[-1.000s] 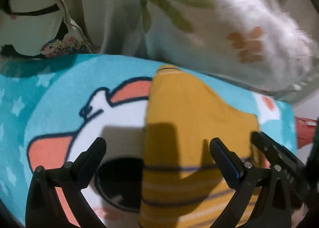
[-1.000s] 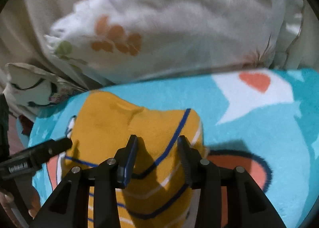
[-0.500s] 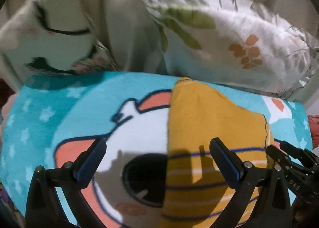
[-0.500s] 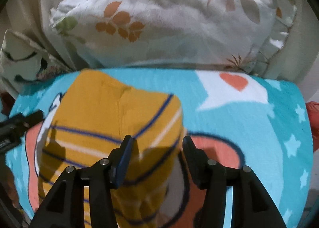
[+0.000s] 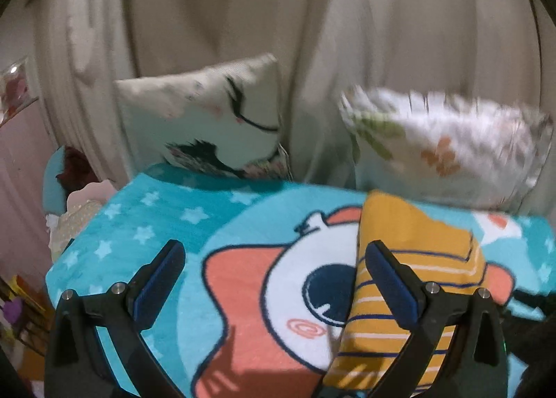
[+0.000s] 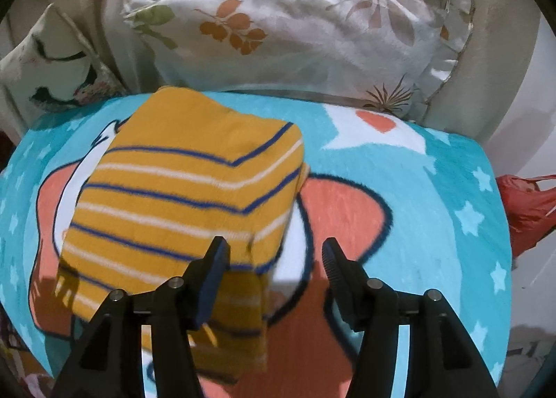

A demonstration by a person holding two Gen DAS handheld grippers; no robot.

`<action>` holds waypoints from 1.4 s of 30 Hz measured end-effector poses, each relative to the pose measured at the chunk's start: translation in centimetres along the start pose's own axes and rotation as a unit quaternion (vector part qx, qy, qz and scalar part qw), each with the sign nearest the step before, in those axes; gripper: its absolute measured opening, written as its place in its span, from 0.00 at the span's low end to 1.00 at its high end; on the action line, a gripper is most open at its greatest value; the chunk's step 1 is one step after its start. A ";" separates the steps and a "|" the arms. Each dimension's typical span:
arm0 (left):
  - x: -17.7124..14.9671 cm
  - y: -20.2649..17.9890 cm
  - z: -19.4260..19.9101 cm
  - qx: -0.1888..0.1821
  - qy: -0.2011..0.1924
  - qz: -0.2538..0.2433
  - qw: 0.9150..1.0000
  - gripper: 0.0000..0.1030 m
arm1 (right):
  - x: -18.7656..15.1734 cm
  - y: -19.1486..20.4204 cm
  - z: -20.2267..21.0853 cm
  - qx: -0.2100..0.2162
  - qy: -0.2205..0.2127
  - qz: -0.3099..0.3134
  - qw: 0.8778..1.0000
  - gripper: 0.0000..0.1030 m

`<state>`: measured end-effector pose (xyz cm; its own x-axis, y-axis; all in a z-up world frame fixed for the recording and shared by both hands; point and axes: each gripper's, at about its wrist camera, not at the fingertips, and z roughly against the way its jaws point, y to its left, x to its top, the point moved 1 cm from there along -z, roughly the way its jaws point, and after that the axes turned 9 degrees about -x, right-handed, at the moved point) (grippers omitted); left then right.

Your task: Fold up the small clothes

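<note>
A small mustard-yellow garment (image 6: 180,189) with blue and white stripes lies folded on a turquoise cartoon blanket (image 6: 434,224). In the left wrist view it (image 5: 413,259) lies at the right, partly behind my right-hand finger. My left gripper (image 5: 274,274) is open and empty, above the blanket to the left of the garment. My right gripper (image 6: 274,260) is open and empty, just above the garment's near right corner, its left finger over the cloth.
A white leaf-print pillow (image 6: 305,26) and a cream cushion with a black drawing (image 5: 215,123) lean against a beige curtain (image 5: 312,15) behind the blanket. A red bag (image 6: 524,203) hangs off the right edge. Clutter (image 5: 76,213) sits off the left edge.
Both grippers have drawn back and up from the garment. The right gripper has opened wider. The garment lies folded on the blanket, released.
</note>
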<state>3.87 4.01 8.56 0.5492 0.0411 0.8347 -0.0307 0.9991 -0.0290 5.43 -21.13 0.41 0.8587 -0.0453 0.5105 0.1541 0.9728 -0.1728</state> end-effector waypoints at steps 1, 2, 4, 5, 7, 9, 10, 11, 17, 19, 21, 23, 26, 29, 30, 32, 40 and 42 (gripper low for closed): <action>0.1 0.5 1.2 -0.006 -0.012 0.010 1.000 1.00 | -0.5 0.2 0.6 -0.003 -0.003 0.005 1.000 0.59; 0.3 0.9 2.2 -0.012 -0.023 0.020 0.999 1.00 | -0.8 0.4 1.0 -0.006 -0.006 0.011 1.000 0.60; 0.4 2.1 4.6 -0.016 -0.047 0.042 0.998 1.00 | -1.7 0.8 2.0 -0.014 -0.014 0.022 1.000 0.60; 0.4 2.7 5.5 -0.017 -0.055 0.050 0.997 1.00 | -2.1 1.0 2.5 -0.016 -0.017 0.026 0.999 0.60; 0.5 3.9 7.3 -0.026 -0.070 0.062 0.995 1.00 | -2.7 1.2 3.3 -0.017 -0.024 0.031 0.999 0.61; 0.6 4.7 8.4 -0.037 -0.074 0.070 0.994 1.00 | -3.4 1.5 4.3 -0.019 -0.031 0.038 0.999 0.62; 0.6 4.9 8.7 -0.039 -0.072 0.071 0.994 1.00 | -3.8 1.6 4.8 -0.020 -0.035 0.041 0.998 0.63; 0.8 5.1 8.8 -0.038 -0.067 0.070 0.995 1.00 | -4.1 1.7 5.1 -0.021 -0.037 0.044 0.998 0.63; 0.2 4.5 9.3 -0.071 -0.035 0.023 0.997 1.00 | -5.6 1.9 6.7 -0.030 -0.038 0.046 0.998 0.65; -0.4 4.0 9.0 -0.079 -0.016 0.016 0.997 1.00 | -5.9 2.0 6.9 -0.033 -0.037 0.046 0.998 0.66; -1.3 3.4 8.3 -0.084 0.014 0.006 0.996 1.00 | -6.3 2.0 7.0 -0.038 -0.033 0.047 0.998 0.66; -2.0 2.9 7.6 -0.092 0.041 0.003 0.995 1.00 | -6.8 2.0 7.1 -0.043 -0.030 0.047 0.998 0.67; -3.6 2.1 6.3 -0.092 0.085 -0.005 0.992 1.00 | -7.3 2.0 7.0 -0.049 -0.024 0.047 0.997 0.67; -4.8 1.4 5.5 -0.090 0.114 -0.013 0.989 1.00 | -7.9 1.8 7.0 -0.051 -0.020 0.045 0.997 0.68; -5.2 1.0 5.2 -0.089 0.122 -0.018 0.988 1.00 | -8.0 1.8 6.9 -0.051 -0.019 0.045 0.997 0.68; -5.8 0.6 4.8 -0.090 0.136 -0.026 0.986 1.00 | -8.3 1.6 6.9 -0.054 -0.017 0.044 0.997 0.68; -8.1 -0.8 4.1 -0.103 0.175 -0.040 0.978 1.00 | -8.8 1.2 6.9 -0.056 -0.013 0.043 0.997 0.68; -8.6 -1.1 3.9 -0.104 0.184 -0.043 0.976 1.00 | -8.9 1.0 6.9 -0.055 -0.012 0.043 0.997 0.69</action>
<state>-4.10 2.51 3.57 0.8068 -0.0805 0.5853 0.1784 0.9776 -0.1115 -5.42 -18.16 1.49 0.8592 0.0445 0.5098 0.1334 0.9423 -0.3071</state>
